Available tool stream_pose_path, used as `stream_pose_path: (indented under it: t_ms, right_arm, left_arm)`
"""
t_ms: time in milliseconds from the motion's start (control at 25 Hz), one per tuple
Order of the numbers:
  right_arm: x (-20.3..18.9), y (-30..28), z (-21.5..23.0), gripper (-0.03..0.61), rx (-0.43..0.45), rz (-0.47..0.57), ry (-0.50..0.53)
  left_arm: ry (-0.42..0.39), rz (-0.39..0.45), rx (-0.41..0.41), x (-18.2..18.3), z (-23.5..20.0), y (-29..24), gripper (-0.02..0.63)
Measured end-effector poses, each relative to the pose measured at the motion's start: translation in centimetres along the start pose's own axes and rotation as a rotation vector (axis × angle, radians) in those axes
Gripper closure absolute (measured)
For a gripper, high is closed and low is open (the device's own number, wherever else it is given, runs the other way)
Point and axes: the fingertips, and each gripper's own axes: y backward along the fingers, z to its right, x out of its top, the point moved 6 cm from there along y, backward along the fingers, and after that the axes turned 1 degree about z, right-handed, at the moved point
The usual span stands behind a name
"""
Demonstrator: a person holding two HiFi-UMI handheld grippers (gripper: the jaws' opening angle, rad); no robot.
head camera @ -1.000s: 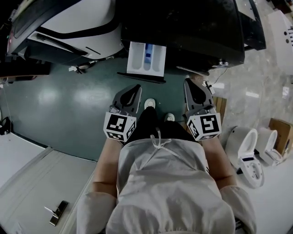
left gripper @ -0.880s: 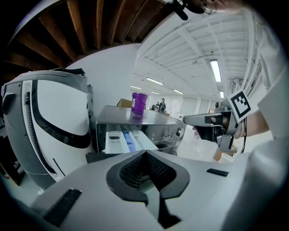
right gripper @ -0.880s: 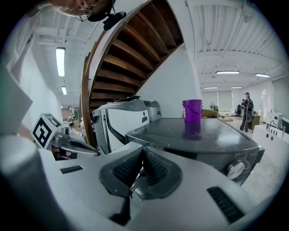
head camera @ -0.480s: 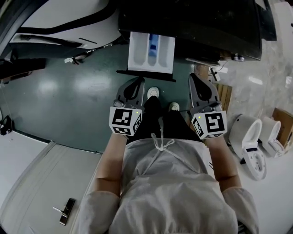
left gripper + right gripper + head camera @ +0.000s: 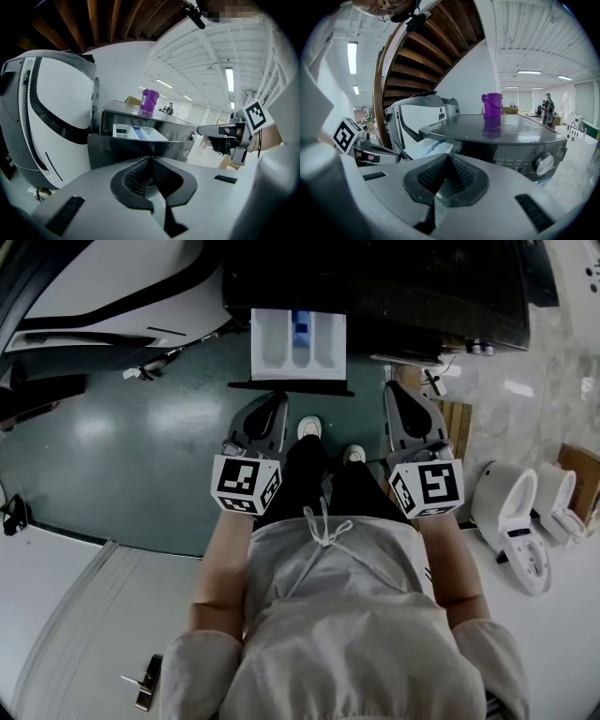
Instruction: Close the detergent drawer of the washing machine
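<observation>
The washing machine (image 5: 375,287) has a dark top. Its white detergent drawer (image 5: 298,343), with a blue compartment, stands pulled out over the green floor. My left gripper (image 5: 277,404) is shut and empty, just short of the drawer's dark front panel (image 5: 136,150). In the left gripper view the drawer (image 5: 138,132) lies straight beyond the shut jaws of my left gripper (image 5: 150,160). My right gripper (image 5: 395,390) is shut and empty, to the right of the drawer and below the machine's front. In the right gripper view, my right gripper (image 5: 447,157) faces the machine front, with the drawer (image 5: 426,147) to its left.
A purple bucket (image 5: 492,105) stands on the machine top, above a control dial (image 5: 543,164). A white appliance (image 5: 103,287) stands to the machine's left. Toilets (image 5: 520,521) and a wooden pallet (image 5: 452,442) are at the right. The person's shoes (image 5: 309,427) are between the grippers.
The head view has shifted, and both grippers sit a little nearer the drawer front than a second ago. The drawer stays pulled out and both grippers stay shut.
</observation>
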Motion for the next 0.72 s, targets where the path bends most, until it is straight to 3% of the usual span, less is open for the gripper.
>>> stream_pose_path:
  t_ms: [720]
  right_arm:
    - [2.3,-3.2,1.4,0.574,-0.039,0.026,-0.021]
  left_arm:
    - [-0.037,-0.006,-0.024,4.1,-3.2,-5.4,0.595]
